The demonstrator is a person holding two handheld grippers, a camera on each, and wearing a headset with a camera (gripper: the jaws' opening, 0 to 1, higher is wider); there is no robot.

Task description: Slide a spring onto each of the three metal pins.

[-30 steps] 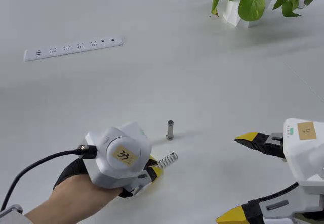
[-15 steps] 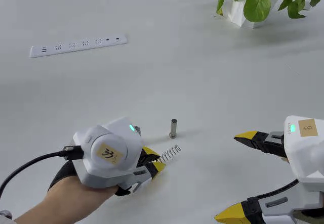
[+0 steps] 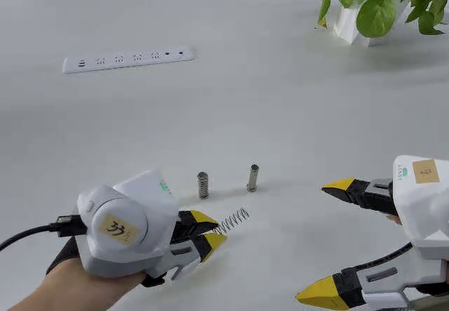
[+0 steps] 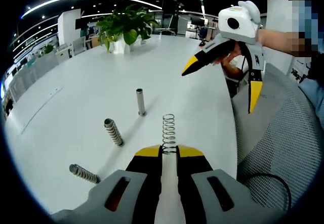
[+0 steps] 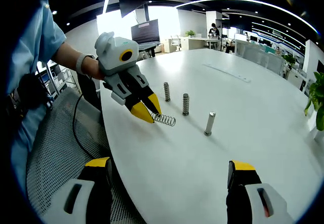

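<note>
My left gripper [image 3: 210, 231] is shut on one end of a loose spring [image 3: 232, 220], which sticks out ahead just above the white table. Beyond it stands a bare metal pin [image 3: 252, 177], upright. To its left is a pin with a spring on it [image 3: 203, 184]. In the left gripper view the held spring [image 4: 168, 130] points between the bare pin [image 4: 140, 101] and nothing else; two sprung pins [image 4: 114, 132] [image 4: 84, 173] stand to the left. My right gripper [image 3: 328, 241] hangs open at the right, empty, well apart from the pins.
A white power strip [image 3: 128, 59] lies at the far left of the table. A potted plant [image 3: 379, 2] stands at the far right corner. The table edge [image 5: 109, 133] and a mesh chair [image 4: 283, 148] lie close behind the grippers.
The head camera has shifted. My left gripper has drawn slightly left with the spring, uncovering a sprung pin beside the bare one. The right gripper stays open and still.
</note>
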